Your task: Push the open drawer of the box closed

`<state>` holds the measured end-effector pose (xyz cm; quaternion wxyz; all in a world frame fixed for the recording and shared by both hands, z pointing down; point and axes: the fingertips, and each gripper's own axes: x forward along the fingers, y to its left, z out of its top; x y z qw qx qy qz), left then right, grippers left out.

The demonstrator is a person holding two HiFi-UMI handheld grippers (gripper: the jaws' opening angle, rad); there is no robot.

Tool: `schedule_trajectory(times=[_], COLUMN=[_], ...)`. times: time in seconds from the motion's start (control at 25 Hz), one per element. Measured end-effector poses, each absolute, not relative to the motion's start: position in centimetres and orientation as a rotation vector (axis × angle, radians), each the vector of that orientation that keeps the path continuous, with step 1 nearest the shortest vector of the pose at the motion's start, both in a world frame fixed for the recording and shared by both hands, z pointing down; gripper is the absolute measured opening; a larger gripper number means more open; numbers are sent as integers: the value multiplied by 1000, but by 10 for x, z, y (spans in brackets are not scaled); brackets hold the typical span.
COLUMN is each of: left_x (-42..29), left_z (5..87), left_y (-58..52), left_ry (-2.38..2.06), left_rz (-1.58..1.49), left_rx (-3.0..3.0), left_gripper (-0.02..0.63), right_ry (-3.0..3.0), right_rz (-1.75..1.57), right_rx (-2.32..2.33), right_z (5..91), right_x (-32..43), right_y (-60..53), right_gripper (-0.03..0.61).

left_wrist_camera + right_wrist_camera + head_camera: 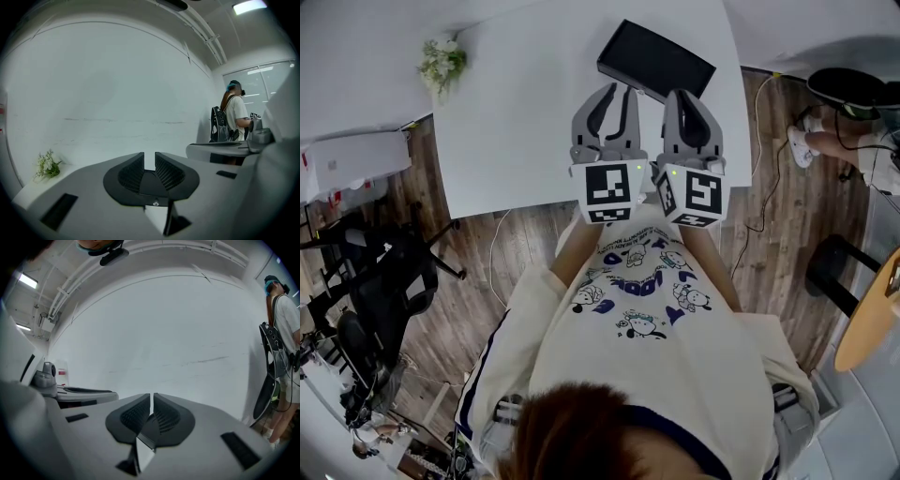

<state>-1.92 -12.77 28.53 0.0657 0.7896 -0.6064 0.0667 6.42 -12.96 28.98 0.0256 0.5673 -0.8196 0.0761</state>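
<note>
Left gripper (616,91) slightly apart, right gripper (688,95) together, both empty just before the box (656,61): a push could skid it off the table (525,122).

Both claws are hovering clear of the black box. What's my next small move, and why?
Probably ease the right claw forward and down toward the black box: it and the left claw hang empty above the white table, not touching the box.

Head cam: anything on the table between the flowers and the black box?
Nothing. In the head view the white table is bare between the flowers and the black box.
</note>
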Motion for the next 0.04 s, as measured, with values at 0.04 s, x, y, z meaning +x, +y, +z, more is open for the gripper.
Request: schedule_trajectory(times=[0.04], left_x=[-19], left_z=[285], left_y=[-127], left_ry=[-1829], left_rz=[202], left_rx=[2383], left_gripper=[78], right_ry=[-2533], right_rz=[238], right_rx=[1753], right_z=[290], right_x=[64], right_y=[-129], right_gripper=[40])
